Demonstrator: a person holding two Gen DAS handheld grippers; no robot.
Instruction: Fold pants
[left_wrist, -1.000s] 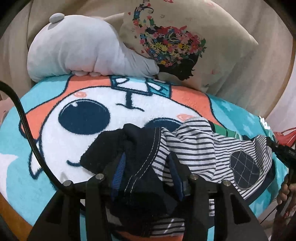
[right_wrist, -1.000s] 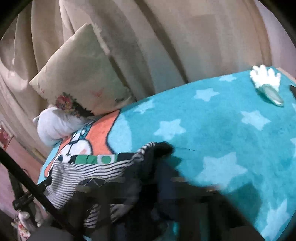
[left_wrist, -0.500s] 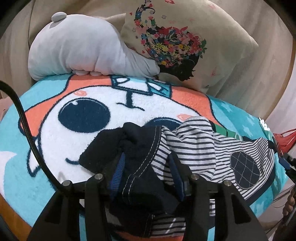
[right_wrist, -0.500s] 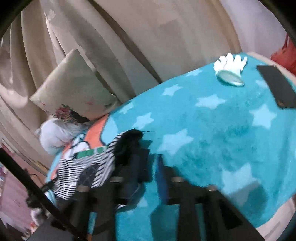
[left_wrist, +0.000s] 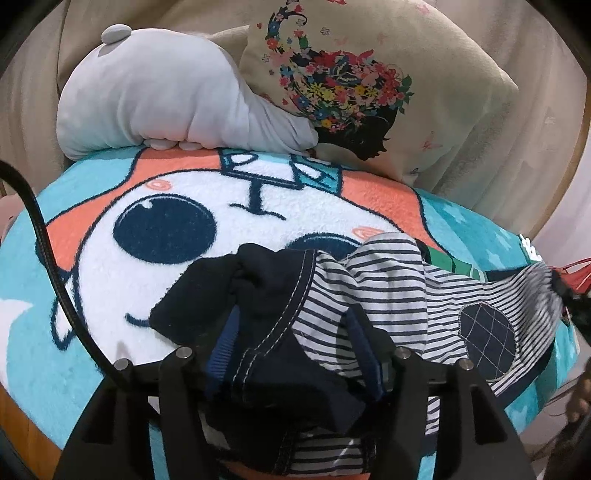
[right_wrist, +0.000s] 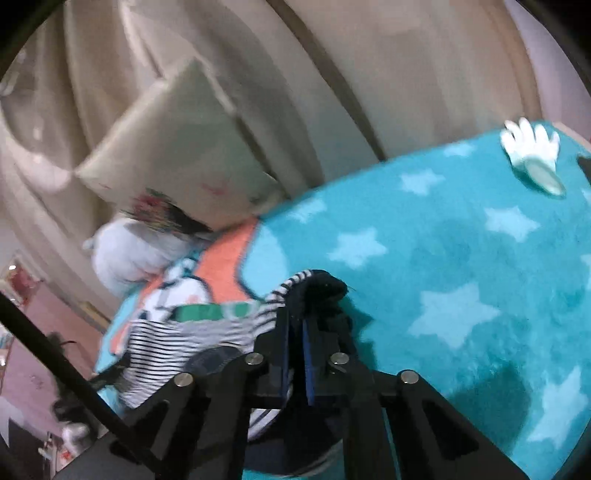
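Observation:
The pants (left_wrist: 388, 295) are striped white and navy with a dark waistband and a round checked patch. They lie bunched on the teal cartoon blanket (left_wrist: 110, 332). My left gripper (left_wrist: 291, 332) straddles the dark waistband bunch. Its jaws are opening, and the cloth sits loosely between the blue pads. In the right wrist view the pants (right_wrist: 177, 339) stretch away to the left. My right gripper (right_wrist: 295, 325) is shut on their dark far end, with the pads close together. The teal starred blanket (right_wrist: 443, 258) spreads to the right.
A grey plush pillow (left_wrist: 166, 96) and a floral cushion (left_wrist: 369, 92) lean against beige curtains at the head of the bed. A white glove-shaped item (right_wrist: 532, 147) lies far right on the blanket. A black cable (left_wrist: 48, 266) crosses the left side.
The left fingers have spread wider around the waistband. The right gripper, open over the blanket half a second ago, has swung back and closed on the pants' dark end.

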